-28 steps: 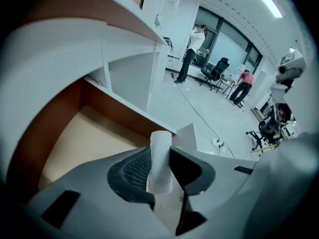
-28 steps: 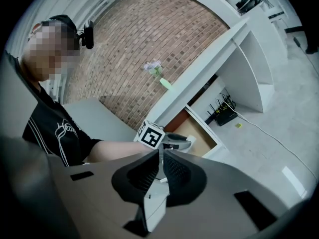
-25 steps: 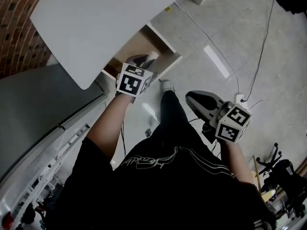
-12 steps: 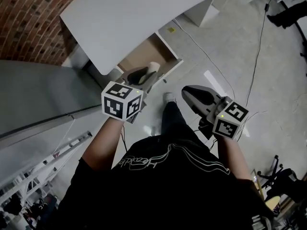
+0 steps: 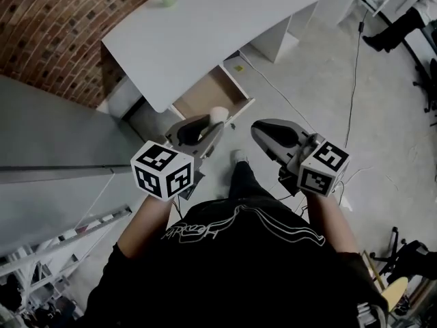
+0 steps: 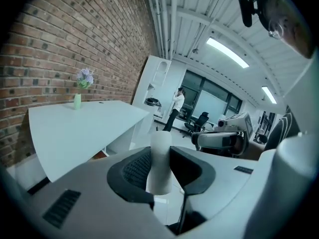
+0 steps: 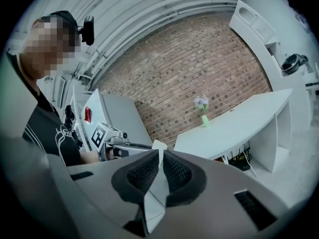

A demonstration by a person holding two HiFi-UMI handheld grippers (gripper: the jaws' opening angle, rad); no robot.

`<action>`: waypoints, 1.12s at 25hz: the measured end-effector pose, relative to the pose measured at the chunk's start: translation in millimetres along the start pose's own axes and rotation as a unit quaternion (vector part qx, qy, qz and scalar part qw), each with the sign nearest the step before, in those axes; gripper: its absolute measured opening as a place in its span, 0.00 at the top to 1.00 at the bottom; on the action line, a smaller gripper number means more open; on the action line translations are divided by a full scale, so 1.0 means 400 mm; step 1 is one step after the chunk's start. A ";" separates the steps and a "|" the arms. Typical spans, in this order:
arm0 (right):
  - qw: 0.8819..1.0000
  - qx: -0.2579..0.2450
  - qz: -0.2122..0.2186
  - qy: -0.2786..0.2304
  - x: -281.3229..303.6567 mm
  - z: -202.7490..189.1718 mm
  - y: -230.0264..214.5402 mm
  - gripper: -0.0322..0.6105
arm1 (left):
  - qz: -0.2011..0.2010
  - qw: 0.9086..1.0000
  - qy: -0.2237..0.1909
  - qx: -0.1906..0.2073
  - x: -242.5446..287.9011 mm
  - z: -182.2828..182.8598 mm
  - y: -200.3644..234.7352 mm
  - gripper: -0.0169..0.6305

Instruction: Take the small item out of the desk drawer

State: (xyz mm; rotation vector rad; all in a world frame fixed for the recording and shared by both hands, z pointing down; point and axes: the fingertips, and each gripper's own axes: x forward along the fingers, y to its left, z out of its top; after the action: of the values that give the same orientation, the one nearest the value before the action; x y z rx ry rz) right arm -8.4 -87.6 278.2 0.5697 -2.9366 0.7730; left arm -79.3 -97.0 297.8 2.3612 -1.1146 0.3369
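Jaws of the left gripper clamp a small white cylinder (one end protruding). Right gripper has its jaws together, holding nothing.

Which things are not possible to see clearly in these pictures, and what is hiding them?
- Whether anything lies in the drawer: head view, the left gripper and its white cylinder cover the front part.
- The cylinder's lower end: left gripper view, behind the jaws.
- What the cylinder is: no marking shows in any view.
- The drawer in the right gripper view: the right gripper body covers that area under the desk.
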 end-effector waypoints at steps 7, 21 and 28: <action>1.000 -0.026 -0.006 -0.016 -0.030 0.021 0.080 0.86 | -0.019 0.999 -0.044 -0.014 -0.077 0.035 -0.059 0.77; 0.998 -0.048 -0.034 -0.016 -0.033 0.031 0.132 0.86 | -0.040 0.996 -0.084 -0.013 -0.155 0.064 -0.112 0.77; 0.998 -0.050 -0.036 -0.009 -0.021 0.027 0.141 0.86 | -0.046 0.995 -0.087 -0.011 -0.160 0.069 -0.118 0.77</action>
State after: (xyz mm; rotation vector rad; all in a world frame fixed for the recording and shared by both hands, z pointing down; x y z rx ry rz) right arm -20.7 -44.5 241.5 0.6746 -2.9322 0.6133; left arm -83.2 -44.8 231.8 2.4499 -1.0750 0.0853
